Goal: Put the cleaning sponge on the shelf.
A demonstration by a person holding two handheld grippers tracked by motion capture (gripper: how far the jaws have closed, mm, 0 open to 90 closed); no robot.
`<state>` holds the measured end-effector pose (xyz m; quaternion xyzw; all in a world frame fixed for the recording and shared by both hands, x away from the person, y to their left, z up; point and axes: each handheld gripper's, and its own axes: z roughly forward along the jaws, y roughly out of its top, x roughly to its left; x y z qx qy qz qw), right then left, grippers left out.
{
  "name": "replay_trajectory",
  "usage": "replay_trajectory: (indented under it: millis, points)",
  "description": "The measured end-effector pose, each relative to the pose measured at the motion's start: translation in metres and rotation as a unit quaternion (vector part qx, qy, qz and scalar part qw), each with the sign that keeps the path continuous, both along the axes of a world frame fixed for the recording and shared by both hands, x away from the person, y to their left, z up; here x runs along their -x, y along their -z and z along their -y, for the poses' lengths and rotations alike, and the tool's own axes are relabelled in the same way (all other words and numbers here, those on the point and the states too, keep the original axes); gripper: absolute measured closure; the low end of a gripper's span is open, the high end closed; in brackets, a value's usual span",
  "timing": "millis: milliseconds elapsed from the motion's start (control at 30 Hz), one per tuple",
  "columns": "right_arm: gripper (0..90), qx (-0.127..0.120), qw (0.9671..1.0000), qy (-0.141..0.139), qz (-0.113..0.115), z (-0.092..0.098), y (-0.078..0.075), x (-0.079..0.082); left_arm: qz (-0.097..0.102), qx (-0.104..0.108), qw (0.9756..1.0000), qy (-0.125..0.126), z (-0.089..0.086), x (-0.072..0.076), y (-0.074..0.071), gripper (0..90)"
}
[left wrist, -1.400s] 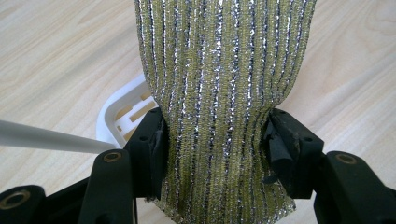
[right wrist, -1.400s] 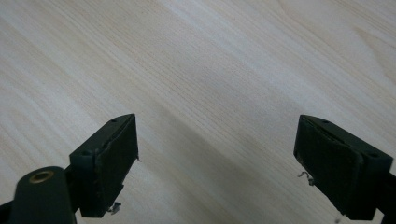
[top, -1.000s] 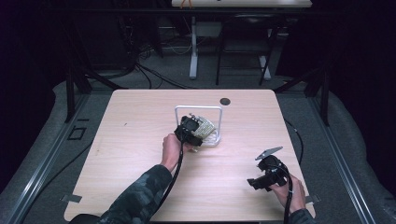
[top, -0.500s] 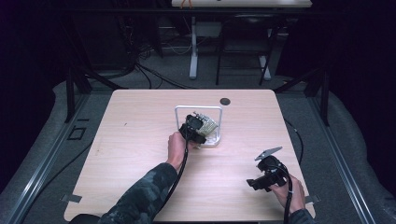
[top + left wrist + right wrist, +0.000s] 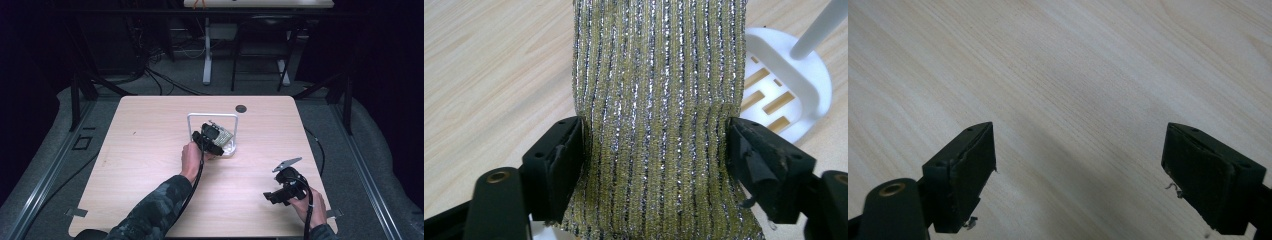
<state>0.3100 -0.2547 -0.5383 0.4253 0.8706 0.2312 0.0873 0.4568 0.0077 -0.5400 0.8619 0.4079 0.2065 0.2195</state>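
Note:
A glittery yellow-and-silver knit cloth hangs over a white wire rack at the table's middle. The rack's slotted round base sits behind it. My left gripper reaches into the rack. Its jaws have just been opening. The cloth is spread between them, its side edges brushing the pads without being squeezed. Near the front right of the table, my right gripper is held by a hand. It stands wide open over bare wood, with nothing between its fingers.
The light wooden table has a small black round disc near its far edge, behind the rack. Dark floor, cables and table legs lie beyond the far edge. A cable trails from each gripper along the forearm.
The left hand and its gripper have edged a little to the right, closer into the rack. The right hand and gripper have stayed where they were.

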Motion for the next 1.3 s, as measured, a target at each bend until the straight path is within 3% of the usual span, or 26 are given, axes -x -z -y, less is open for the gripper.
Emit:
replay_trajectory:
  millis: [333,867,1100,1300]
  points:
    - [13.5,0.000,1.0000,-0.001,0.006,0.001,-0.001,0.000,0.011,0.012,0.9998,0.009,0.000,0.007,-0.009,15.0]
    - [13.7,0.001,1.0000,-0.001,0.007,0.000,-0.001,0.000,0.016,0.038,0.9969,0.067,-0.004,0.032,-0.035,12.8]
    - [13.7,-0.001,1.0000,0.005,0.007,0.001,-0.002,0.001,0.007,0.048,0.9948,0.090,-0.016,0.045,-0.046,12.0]
    - [13.3,-0.003,0.9999,0.008,0.015,0.003,-0.004,0.001,0.002,0.059,0.9931,0.102,-0.039,0.059,-0.059,9.9]
